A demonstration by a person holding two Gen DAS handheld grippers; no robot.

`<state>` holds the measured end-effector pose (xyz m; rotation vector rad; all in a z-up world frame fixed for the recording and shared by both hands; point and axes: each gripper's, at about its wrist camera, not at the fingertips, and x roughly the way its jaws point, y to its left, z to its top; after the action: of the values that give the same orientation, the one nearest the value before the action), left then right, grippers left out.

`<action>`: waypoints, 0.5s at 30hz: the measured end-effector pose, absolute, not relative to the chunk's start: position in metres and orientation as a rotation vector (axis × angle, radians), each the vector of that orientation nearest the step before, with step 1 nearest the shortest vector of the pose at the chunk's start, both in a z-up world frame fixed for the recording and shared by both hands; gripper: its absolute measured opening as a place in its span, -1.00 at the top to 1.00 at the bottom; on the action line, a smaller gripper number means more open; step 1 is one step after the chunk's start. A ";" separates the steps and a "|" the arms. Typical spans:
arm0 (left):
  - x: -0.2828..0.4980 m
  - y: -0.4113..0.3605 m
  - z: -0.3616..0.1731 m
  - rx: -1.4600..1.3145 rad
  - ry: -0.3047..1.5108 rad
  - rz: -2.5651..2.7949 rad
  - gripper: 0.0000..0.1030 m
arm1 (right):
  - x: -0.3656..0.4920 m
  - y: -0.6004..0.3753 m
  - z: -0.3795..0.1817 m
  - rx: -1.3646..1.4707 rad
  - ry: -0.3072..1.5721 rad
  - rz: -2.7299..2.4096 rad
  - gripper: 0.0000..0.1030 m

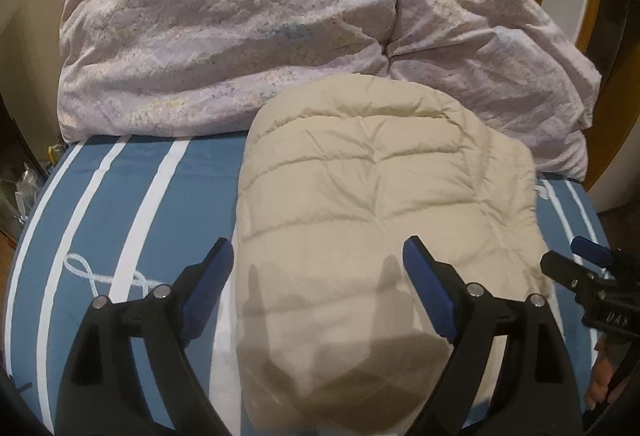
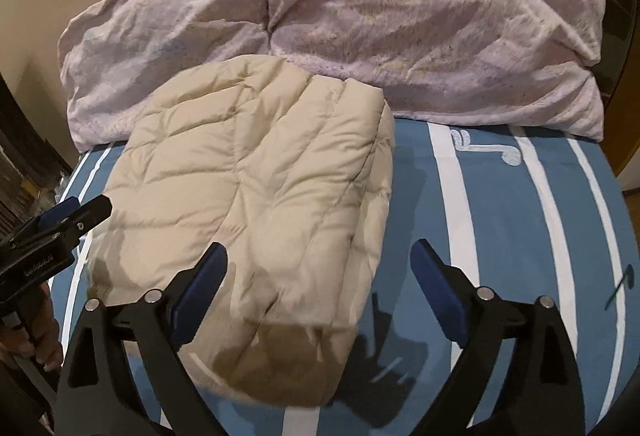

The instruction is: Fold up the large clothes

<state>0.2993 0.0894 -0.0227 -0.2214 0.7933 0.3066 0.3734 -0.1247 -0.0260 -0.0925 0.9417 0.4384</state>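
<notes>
The bed, dressed in a blue sheet with white stripes, fills the lower half of both views. A heaped lilac quilt lies across it toward twelve o'clock, crumpled and bulky.

In front of the quilt lies the cream puffer jacket, its far edge touching the quilt. In the left wrist view it runs from twelve down to six o'clock through the centre; in the right wrist view it sits toward nine to ten o'clock. It looks already folded into a compact, thick, roughly rectangular bundle: quilted channels show on top, no sleeve or hood hangs loose, and the edges are rounded and puffy. A slightly ragged edge shows at three o'clock in the left view.

The left gripper hovers over the near end of the bundle, jaws spread wide, holding nothing. The right gripper is likewise spread and empty, one finger above the jacket's near right corner and the other over bare sheet.

By my judgement the folding is at or near its final step, both grippers free of the cloth. The next move, if any, would call for pressing air out or tidying that right edge; the padded fabric is likely to spring back.
</notes>
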 end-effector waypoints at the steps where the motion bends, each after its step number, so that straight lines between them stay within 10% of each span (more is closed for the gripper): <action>1: 0.293 0.086 -0.021 -0.226 0.789 0.295 -0.70 | 0.368 -0.124 -0.024 -0.096 0.946 0.429 -0.92; 15: 0.227 0.071 -0.024 -0.266 0.803 0.248 -0.74 | 0.299 -0.131 -0.026 -0.092 0.993 0.324 -0.97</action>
<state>0.2271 0.0705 -0.0241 -0.2659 0.8031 0.2476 0.2986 -0.1308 -0.0255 -0.0917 0.9932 0.3235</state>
